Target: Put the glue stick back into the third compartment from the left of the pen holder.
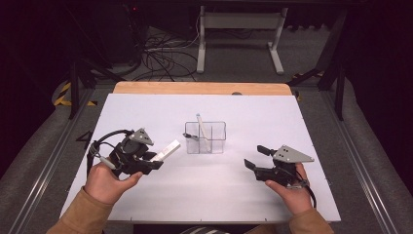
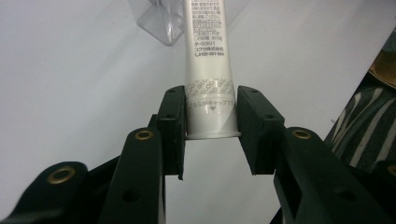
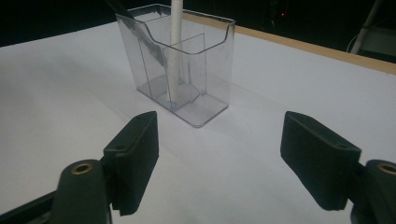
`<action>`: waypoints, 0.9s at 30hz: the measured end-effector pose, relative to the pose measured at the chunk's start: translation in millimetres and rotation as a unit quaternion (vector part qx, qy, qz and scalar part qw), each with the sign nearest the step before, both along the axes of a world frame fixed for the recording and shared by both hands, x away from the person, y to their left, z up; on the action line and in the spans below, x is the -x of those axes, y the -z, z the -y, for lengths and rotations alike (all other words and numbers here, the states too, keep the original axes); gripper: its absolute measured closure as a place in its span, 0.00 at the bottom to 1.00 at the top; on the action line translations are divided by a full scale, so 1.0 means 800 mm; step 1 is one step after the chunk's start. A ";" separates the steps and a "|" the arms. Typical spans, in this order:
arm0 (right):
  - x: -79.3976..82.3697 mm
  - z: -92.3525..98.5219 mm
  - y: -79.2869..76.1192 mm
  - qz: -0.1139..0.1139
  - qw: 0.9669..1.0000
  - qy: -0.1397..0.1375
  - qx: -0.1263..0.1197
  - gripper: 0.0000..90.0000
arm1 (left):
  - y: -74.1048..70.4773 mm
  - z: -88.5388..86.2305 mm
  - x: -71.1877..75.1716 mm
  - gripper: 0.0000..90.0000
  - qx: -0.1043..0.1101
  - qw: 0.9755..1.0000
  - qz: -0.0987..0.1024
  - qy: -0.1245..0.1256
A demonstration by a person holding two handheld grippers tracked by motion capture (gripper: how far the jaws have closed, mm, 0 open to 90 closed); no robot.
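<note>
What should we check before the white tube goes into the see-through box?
1. Grip: the left gripper is clamped on the white tube, pads on both sides. Ok.
2. Tube off the table: it sticks out of the jaws, pointing toward the clear organiser. Ok.
3. Room in the organiser: a white stick and a dark tool already stand in it; the nearest compartment looks free. Ok.
4. Organiser upright on the white table. Ok.
5. Right gripper: open, holding nothing, and not steadying the organiser. Not ok if the box could tip.
6. Tube cap tight: cannot tell.
</note>
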State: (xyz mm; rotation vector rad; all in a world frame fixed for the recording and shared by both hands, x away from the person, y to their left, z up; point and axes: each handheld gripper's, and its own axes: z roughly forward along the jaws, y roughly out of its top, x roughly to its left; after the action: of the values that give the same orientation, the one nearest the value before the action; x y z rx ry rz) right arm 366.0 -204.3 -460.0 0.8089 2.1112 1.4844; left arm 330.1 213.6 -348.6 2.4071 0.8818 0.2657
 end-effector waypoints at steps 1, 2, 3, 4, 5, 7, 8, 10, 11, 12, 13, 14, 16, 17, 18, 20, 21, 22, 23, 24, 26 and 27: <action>0.000 0.000 0.000 0.000 1.000 0.000 0.000 0.32 | -0.001 0.001 -0.001 0.72 0.000 1.000 -0.001 0.003; 0.000 0.000 0.000 0.000 1.000 0.000 0.000 0.32 | -0.002 0.002 -0.001 0.72 0.002 1.000 -0.001 0.006; 0.000 0.000 0.000 0.000 1.000 0.000 0.000 0.32 | -0.004 0.003 -0.001 0.72 0.002 1.000 -0.001 0.007; 0.000 0.000 0.000 0.000 1.000 -0.001 0.000 0.32 | -0.006 0.004 -0.002 0.72 0.003 1.000 0.000 0.008; 0.000 0.000 0.000 0.000 1.000 0.000 0.000 0.32 | -0.007 0.005 -0.003 0.72 0.004 1.000 0.002 0.009; 0.000 0.000 0.000 0.001 1.000 0.000 -0.001 0.32 | -0.010 0.006 -0.004 0.72 0.006 1.000 0.003 0.014; 0.000 0.000 0.000 0.000 1.000 0.000 -0.001 0.32 | -0.012 0.008 -0.005 0.72 0.007 1.000 0.003 0.015; 0.000 0.000 0.000 0.000 1.000 0.000 0.000 0.32 | -0.014 0.011 -0.006 0.72 0.007 1.000 0.004 0.017; 0.000 0.000 0.000 0.000 1.000 0.000 0.000 0.32 | -0.015 0.013 -0.008 0.72 0.006 1.000 0.005 0.019; 0.000 0.000 0.000 0.001 1.000 0.000 0.000 0.32 | -0.017 0.015 -0.009 0.72 0.004 1.000 0.006 0.020; 0.000 0.000 0.000 0.001 1.000 0.000 0.000 0.32 | -0.018 0.017 -0.010 0.72 0.004 1.000 0.007 0.022; 0.000 0.000 0.000 0.001 1.000 0.000 -0.001 0.32 | -0.020 0.020 -0.011 0.72 0.004 1.000 0.007 0.025; 0.000 0.000 0.000 0.001 1.000 0.000 -0.001 0.32 | -0.024 0.024 -0.014 0.72 0.001 1.000 0.008 0.029; 0.000 0.000 0.000 0.001 1.000 0.000 -0.001 0.32 | -0.026 0.027 -0.016 0.72 0.001 0.999 0.009 0.031; 0.000 0.000 0.000 0.002 1.000 -0.001 -0.001 0.32 | -0.029 0.030 -0.018 0.72 -0.001 0.999 0.008 0.033; 0.001 0.001 -0.001 0.001 1.000 0.000 -0.001 0.32 | -0.032 0.036 -0.021 0.72 -0.005 0.999 0.008 0.037; 0.001 0.001 -0.001 0.002 1.000 0.000 -0.001 0.32 | -0.033 0.039 -0.023 0.72 -0.009 0.999 0.008 0.038; 0.001 0.001 -0.001 0.002 1.000 0.000 -0.001 0.32 | -0.035 0.042 -0.025 0.72 -0.012 0.999 0.006 0.041; 0.001 0.001 -0.001 0.002 1.000 0.001 -0.001 0.32 | -0.036 0.045 -0.027 0.72 -0.010 0.999 0.005 0.041; 0.001 0.001 -0.001 0.002 1.000 0.001 -0.002 0.32 | -0.037 0.048 -0.030 0.72 -0.015 0.999 0.005 0.043; 0.001 0.001 -0.001 0.002 1.000 0.001 -0.003 0.32 | -0.039 0.054 -0.035 0.72 -0.019 0.999 0.004 0.045; 0.001 0.002 -0.001 0.003 1.000 0.000 -0.003 0.32 | -0.041 0.057 -0.037 0.72 -0.021 0.999 0.002 0.047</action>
State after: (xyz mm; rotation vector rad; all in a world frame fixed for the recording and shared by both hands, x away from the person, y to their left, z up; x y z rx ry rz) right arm 365.5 -205.6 -458.9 0.8055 2.1033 1.4908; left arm 359.9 167.7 -315.9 2.4777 0.7655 0.2547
